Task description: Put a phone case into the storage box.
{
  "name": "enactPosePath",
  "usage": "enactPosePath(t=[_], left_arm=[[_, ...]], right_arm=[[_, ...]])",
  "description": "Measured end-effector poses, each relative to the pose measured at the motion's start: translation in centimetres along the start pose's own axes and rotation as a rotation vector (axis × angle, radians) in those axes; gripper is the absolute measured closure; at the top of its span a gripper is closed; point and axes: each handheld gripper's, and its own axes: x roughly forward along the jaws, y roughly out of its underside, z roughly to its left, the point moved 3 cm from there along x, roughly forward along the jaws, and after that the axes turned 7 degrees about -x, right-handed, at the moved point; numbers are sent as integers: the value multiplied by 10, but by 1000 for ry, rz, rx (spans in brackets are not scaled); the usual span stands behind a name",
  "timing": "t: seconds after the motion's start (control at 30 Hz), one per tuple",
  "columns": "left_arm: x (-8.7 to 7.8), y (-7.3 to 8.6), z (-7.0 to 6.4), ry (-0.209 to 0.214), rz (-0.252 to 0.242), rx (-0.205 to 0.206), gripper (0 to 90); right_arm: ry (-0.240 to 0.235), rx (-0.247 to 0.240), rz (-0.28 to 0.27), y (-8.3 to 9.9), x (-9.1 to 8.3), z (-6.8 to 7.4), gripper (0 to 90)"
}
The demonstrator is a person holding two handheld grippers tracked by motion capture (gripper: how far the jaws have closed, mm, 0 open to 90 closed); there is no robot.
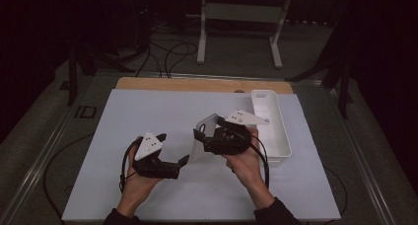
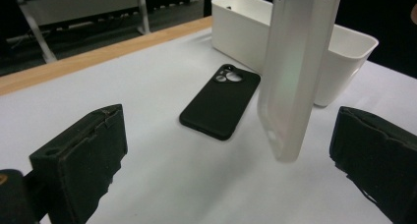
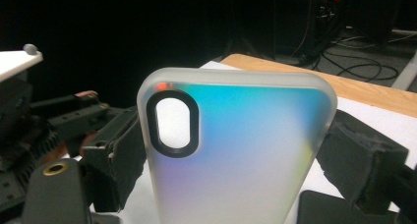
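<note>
Nearest the person, the left gripper [image 1: 183,162] sits low over the white mat [image 1: 148,111], held in the left hand [image 1: 135,178], its two black jaws spread wide with nothing between them but bare mat in the left gripper view. Just to its right and a little farther in, the right gripper [image 1: 201,136] is up off the surface in the right hand [image 1: 246,163], and it's pinching the frosted phone case [image 1: 204,133] by its two long edges, the pads pressed against either side in the right gripper view. That case [image 3: 236,150] stands upright, its oval black-rimmed camera cutout at the upper left, a blue-to-yellow sheen across its back. From the left gripper view the case [image 2: 297,71] hangs on edge, lower end just clear of the mat, between the open left jaws and the things beyond. Behind it, flat on the mat, lies a black phone case [image 2: 221,101], camera holes at its far end, near the tray but apart from it. Farther still, along the right side of the mat, the long white tray [image 1: 281,136] lies lengthwise. Past the mat's far edge runs a strip of wooden tabletop [image 1: 197,84], then a white stand [image 1: 239,18] and loose cables [image 1: 167,52] on the dark floor.
</note>
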Motion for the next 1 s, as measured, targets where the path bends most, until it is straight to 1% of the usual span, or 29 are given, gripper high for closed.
enactPosePath(t=[0.1,0.13,0.27,0.33,0.47,0.7,0.77,0.83,0.9,0.97,1.0], left_arm=[[-8,3,8,-22,-22,-5,0],[-11,5,12,-28,-22,-2,0],[-20,13,26,-57,-21,-22,0],[-26,19,34,-75,-29,-26,0],[-35,28,45,-89,-45,-35,0],[-49,49,59,-126,-52,-39,0],[-53,56,64,-140,-48,-49,0],[-56,61,66,-146,-54,-52,0],[-60,66,69,-165,-56,-50,0],[-62,71,71,-167,-60,-59,0],[-63,72,72,-175,-56,-57,0]], right_arm=[[6,2,-3,-1,-4,-4,170],[9,1,-4,-1,-5,-6,170],[25,-1,-3,-1,-8,-12,170],[33,-5,1,-1,-10,-15,169],[44,-9,6,-2,-11,-20,169],[54,-11,4,-2,-13,-25,170],[62,-13,6,-2,-14,-28,170],[67,-14,6,-3,-15,-30,170],[73,-16,5,-4,-16,-31,169],[79,-14,1,-5,-17,-33,169],[81,-13,1,-6,-17,-35,169]])
